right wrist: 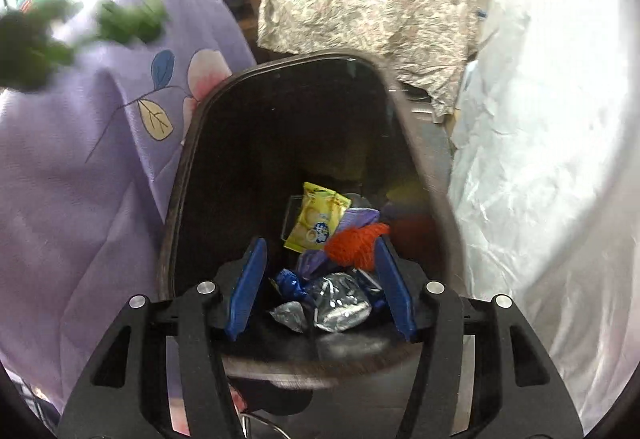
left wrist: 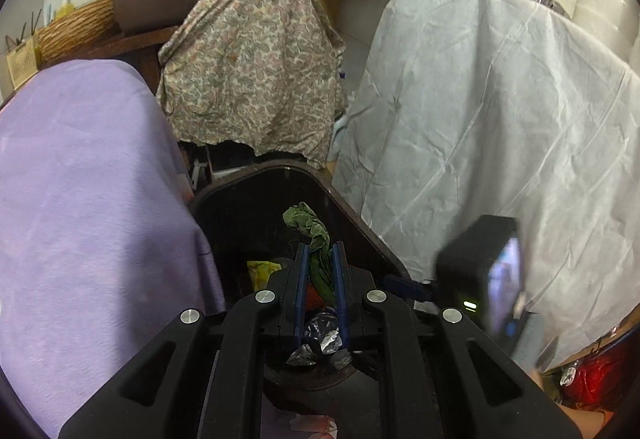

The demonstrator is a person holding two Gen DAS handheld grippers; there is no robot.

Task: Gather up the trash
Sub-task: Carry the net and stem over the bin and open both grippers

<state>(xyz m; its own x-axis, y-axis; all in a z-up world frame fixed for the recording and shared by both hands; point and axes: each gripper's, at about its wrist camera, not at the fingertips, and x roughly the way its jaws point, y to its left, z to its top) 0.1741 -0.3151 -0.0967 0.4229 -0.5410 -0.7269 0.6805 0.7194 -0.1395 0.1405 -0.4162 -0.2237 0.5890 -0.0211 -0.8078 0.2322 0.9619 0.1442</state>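
Left gripper [left wrist: 320, 251] fingers are clamped on a green scrap [left wrist: 316, 235] over the bin [right wrist: 188, 159]. Right gripper [right wrist: 320, 263] fingers stand apart, an orange scrap [right wrist: 356, 243] at mid-frame against one pad. It might cling there instead of dropping.

left hand-held gripper [left wrist: 320, 251] | clamps green leaf [left wrist: 316, 239] | above dark bin [left wrist: 360, 223]

No text can be read clearly. The yellow wrapper [right wrist: 318, 219] in the bin, just ahead of the right gripper [right wrist: 320, 279], carries blue print, but it is too small to read.
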